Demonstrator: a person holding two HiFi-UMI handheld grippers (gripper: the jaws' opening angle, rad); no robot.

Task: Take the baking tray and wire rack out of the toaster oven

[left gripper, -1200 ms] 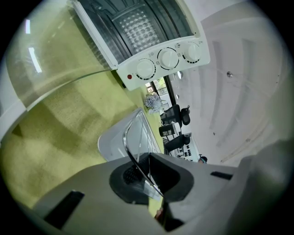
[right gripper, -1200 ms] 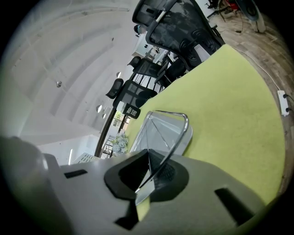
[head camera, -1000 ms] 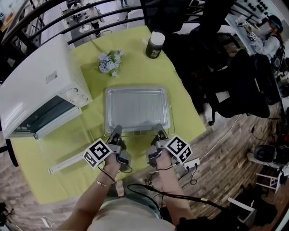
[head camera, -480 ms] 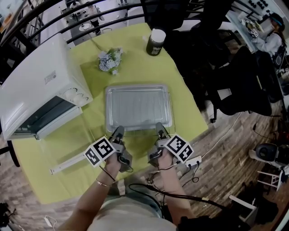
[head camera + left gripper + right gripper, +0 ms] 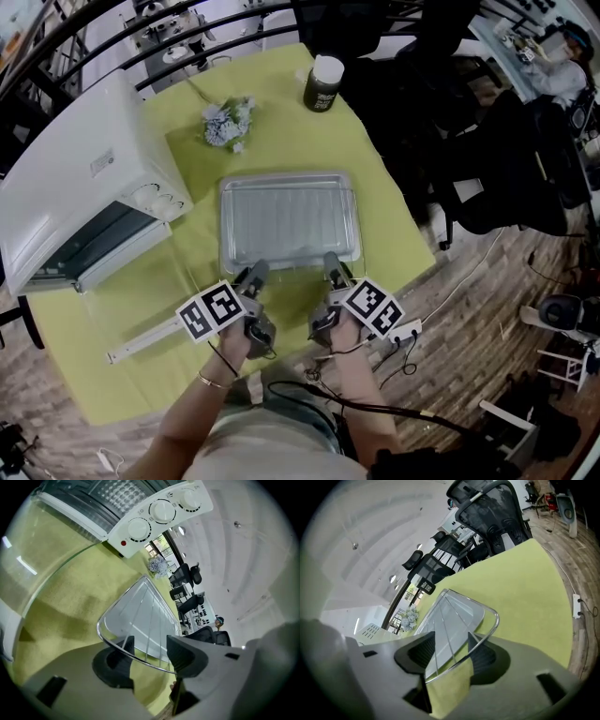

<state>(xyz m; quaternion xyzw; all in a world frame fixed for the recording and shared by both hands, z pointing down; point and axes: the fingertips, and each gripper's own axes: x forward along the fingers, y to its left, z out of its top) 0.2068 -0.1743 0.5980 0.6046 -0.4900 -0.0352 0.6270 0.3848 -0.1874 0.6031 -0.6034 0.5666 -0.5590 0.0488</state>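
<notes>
The left tongs (image 5: 255, 273) and the right tongs (image 5: 332, 265) both had just been opening. In each gripper view the jaws stood apart, and the thin front rim of the wire rack (image 5: 146, 663) crossed the gap between them without the pads pressing on it. So both tongs were open and gripped nothing; the rack was let go.

The rack lay on top of the baking tray (image 5: 281, 216), and both rested flat on the counter (image 5: 394, 225), on its yellow-green cloth. The near edge of the rack (image 5: 291, 266) was just in front of the tips of both tongs, the left tongs at its left part and the right tongs at its right part.

The toaster oven (image 5: 84, 178) stood well apart at the left, with its door hanging open. Since tray and rack were already outside it and released, I judged the task as nearly finished; only drawing the tongs back seemed to remain.
</notes>
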